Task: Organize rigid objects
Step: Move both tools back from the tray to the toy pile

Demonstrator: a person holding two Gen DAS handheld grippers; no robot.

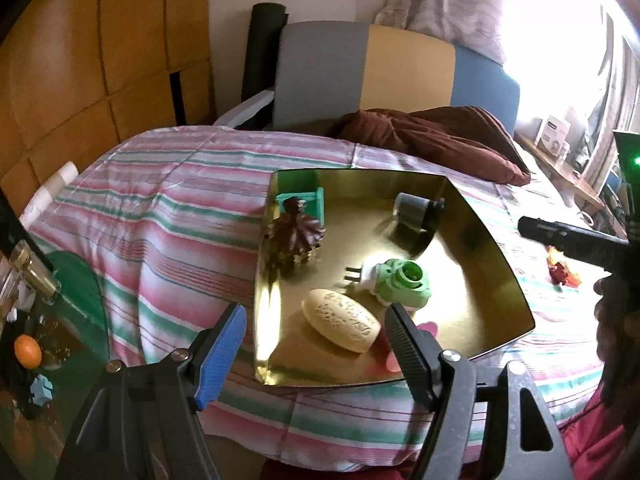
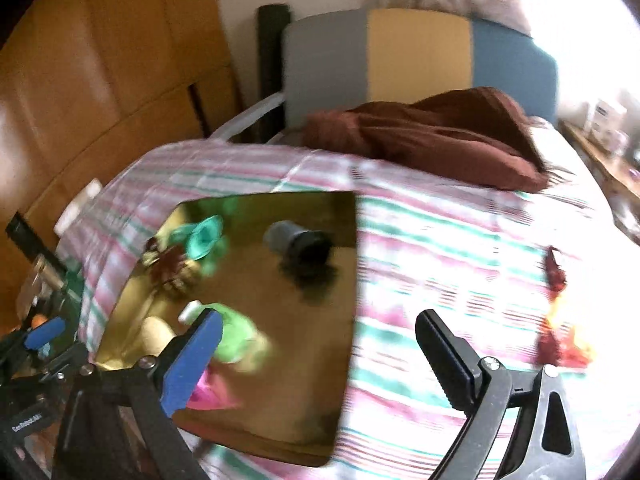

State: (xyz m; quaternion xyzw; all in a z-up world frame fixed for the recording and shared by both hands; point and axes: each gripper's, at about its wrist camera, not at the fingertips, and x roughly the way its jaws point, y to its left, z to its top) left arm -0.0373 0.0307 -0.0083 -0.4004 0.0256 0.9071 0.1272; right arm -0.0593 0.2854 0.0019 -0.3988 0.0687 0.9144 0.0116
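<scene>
We see the left gripper (image 1: 316,332) with its jaws spread wide and nothing between them, hovering over the near edge of the gold tray (image 1: 516,292). Starting at nine o'clock of the tray, a pine cone (image 1: 294,240) stands by the left wall, a small teal frame (image 1: 304,200) just behind it at eleven. At six lies the pale oval soap (image 1: 340,324), touching nothing we can make out, with a pink piece (image 1: 390,356) beside it, half hidden behind the right finger. Near centre sits the green plug-in light (image 1: 396,284), prongs pointing left; at one o'clock lies a grey and black cylinder (image 1: 418,210). Off the tray at three, a red and orange toy (image 1: 560,270) rests on the striped bedspread (image 1: 160,216), and a brown blanket (image 1: 432,136) is heaped at twelve. The right gripper (image 2: 320,340) gapes just as wide, empty, over the tray's right edge; its view is blurred.
</scene>
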